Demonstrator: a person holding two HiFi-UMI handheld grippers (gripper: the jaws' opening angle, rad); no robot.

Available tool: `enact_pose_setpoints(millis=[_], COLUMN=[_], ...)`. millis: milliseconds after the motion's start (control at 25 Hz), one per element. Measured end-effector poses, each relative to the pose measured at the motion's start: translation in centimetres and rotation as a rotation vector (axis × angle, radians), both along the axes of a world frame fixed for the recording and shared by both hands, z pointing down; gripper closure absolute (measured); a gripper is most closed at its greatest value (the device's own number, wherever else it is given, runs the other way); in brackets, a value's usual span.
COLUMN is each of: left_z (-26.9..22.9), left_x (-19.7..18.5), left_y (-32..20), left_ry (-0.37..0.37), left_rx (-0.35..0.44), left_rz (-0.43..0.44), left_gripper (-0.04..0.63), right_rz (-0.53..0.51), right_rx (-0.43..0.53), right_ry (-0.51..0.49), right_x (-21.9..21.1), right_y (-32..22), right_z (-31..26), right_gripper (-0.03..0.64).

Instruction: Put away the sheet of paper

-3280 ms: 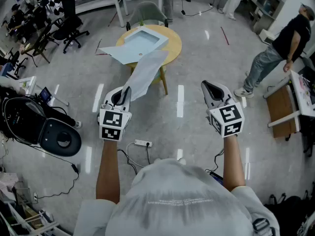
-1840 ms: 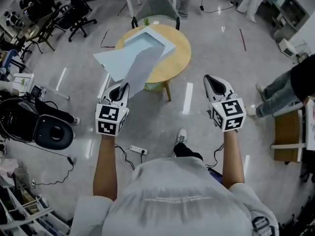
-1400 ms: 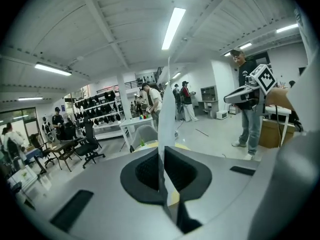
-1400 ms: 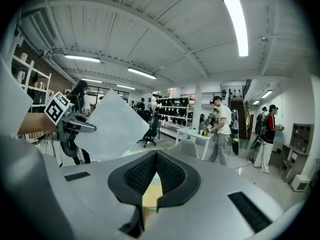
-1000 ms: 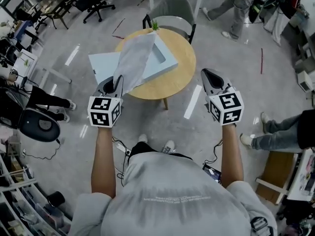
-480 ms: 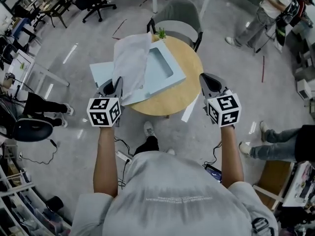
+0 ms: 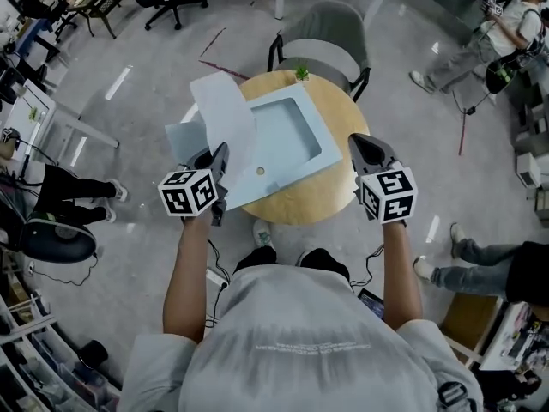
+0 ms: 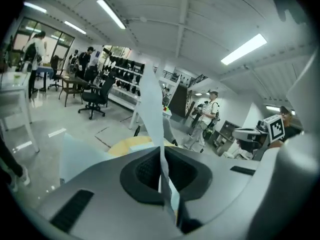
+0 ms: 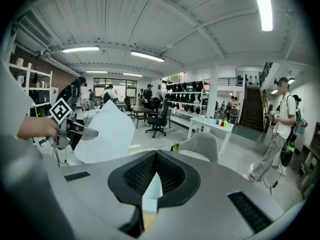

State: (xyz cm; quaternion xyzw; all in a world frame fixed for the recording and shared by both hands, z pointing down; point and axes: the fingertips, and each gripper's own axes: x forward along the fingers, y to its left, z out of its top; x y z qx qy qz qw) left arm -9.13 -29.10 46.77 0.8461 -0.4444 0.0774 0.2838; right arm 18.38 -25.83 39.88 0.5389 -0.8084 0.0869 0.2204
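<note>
My left gripper (image 7: 220, 154) is shut on the lower edge of the white sheet of paper (image 7: 225, 114), which stands up and leans over the left side of a light-blue open folder box (image 7: 283, 136). The box lies on a round wooden table (image 7: 317, 196). In the left gripper view the sheet (image 8: 152, 114) rises edge-on from between the jaws of the left gripper (image 8: 161, 153). My right gripper (image 7: 356, 142) hovers at the table's right edge, its tips meeting, nothing in it. The right gripper view shows the right gripper (image 9: 156, 154), with the sheet (image 9: 105, 131) to its left.
A small green plant (image 7: 302, 74) stands at the table's far edge, with a grey chair (image 7: 322, 37) behind it. People stand at the upper right (image 7: 480, 41), the right (image 7: 489, 260) and the left (image 7: 51, 187). A power strip (image 7: 214, 275) lies on the floor near my feet.
The table and box have come closer, now right under both grippers. The left gripper has rolled, and the sheet has swung from lying over the box to standing up at its left side.
</note>
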Motion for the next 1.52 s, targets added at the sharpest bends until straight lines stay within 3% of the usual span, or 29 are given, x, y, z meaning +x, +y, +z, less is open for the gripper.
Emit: enact_pose_setpoints(millis=[320,600,880,1120,1520], left_z=[4.8,9.5,12.3,14.5,17.2], left_x=[2.5,1.8,1.8,0.3,1.9], left_y=[0.8,2.2,2.5,2.2,1.0], left_ry=[0.118,0.108,0.041,-0.006,0.004], left_rx=[-0.189,-0.3,-0.354,-0.388,-0.458], left_rz=[-0.07,-0.134,-0.106,-0.12,-0.082], left_gripper=[0.577,0.577,0.577,0.577,0.577], right_rz=[-0.098,-0.199,-0.239,-0.221,-0.194], right_rx=[-0.076,-0.153,-0.192,-0.218,-0.239], right_ry=[-0.039,-0.061,-0.066,-0.07,-0.07], right_x=[1.5,1.8,1.6,1.9,1.7], right_y=[-3.4,-5.4,-5.3,-5.4,-5.7], right_z=[3.5,6.7,8.6,9.7,10.9], right_gripper=[0.589,0.589,0.589,0.589,0.589])
